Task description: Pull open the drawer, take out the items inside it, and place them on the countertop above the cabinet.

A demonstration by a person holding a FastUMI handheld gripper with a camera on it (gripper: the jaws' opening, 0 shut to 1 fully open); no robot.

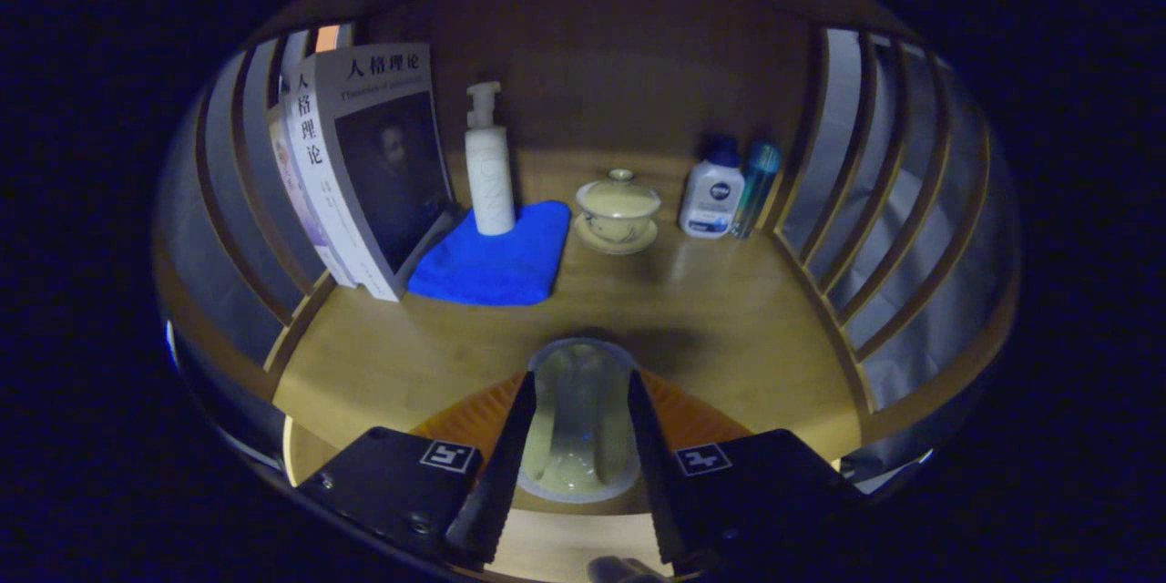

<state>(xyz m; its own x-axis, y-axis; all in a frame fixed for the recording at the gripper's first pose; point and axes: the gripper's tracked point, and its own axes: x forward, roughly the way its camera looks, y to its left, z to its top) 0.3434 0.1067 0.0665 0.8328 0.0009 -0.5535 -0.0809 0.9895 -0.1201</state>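
Nearest us, the gripper (579, 424) has both fingers pressed on the sides of a pale glass cup (577, 419), held upright between them just above the near edge of the wooden countertop (729, 328). We see a wide bare stretch of that countertop ahead of the fingers. Slatted wooden rails (874, 200) fence the left and right sides, and a wooden back panel closes the far end. Farther back, from left to right, stand leaning books (364, 164), a white pump bottle (488, 164) on a folded blue cloth (496, 260), a lidded tea bowl (618, 211) on its saucer, and two small bottles (729, 191).
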